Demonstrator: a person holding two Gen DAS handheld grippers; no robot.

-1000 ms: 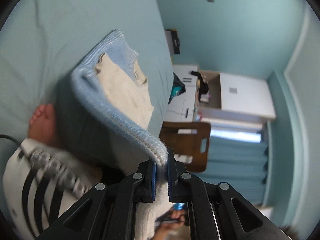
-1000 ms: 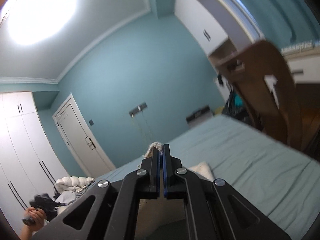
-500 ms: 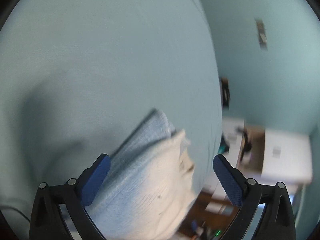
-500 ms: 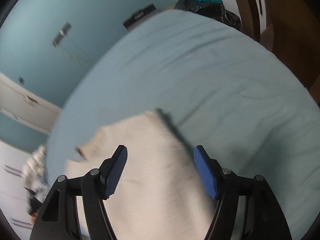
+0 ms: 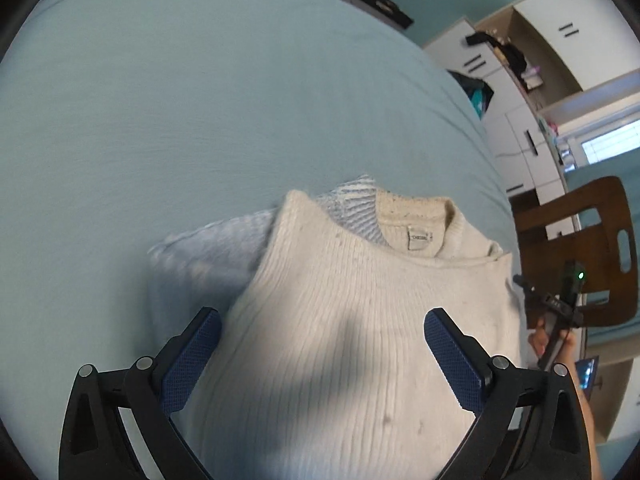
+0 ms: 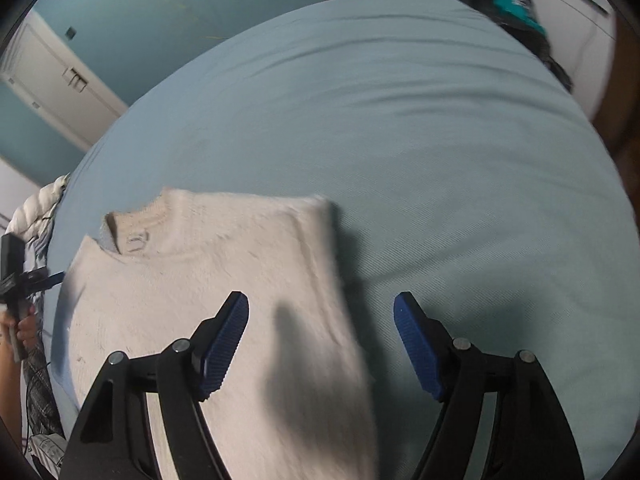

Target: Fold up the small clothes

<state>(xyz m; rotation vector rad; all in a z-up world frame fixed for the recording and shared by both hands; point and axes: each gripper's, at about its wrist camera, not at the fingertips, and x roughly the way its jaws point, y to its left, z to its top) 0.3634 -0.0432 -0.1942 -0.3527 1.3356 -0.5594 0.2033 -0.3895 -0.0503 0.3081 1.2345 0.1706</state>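
**Sweater dropped flat, both grippers now wide**

Both grippers, pinching the sweater's edge a second ago, are now gaping empty above it. Left gripper point(image 5: 322, 354) is hovering over the sweater point(image 5: 340, 340), which is lying flat on the bed point(image 5: 200, 100), collar pointing away, long axis running straight ahead. Right gripper point(image 6: 321, 346) is straddling the sweater's right edge. Only the left view is showing a blue sleeve point(image 5: 208, 248) sticking out leftward, so the left gripper looks nearer for folding it in.
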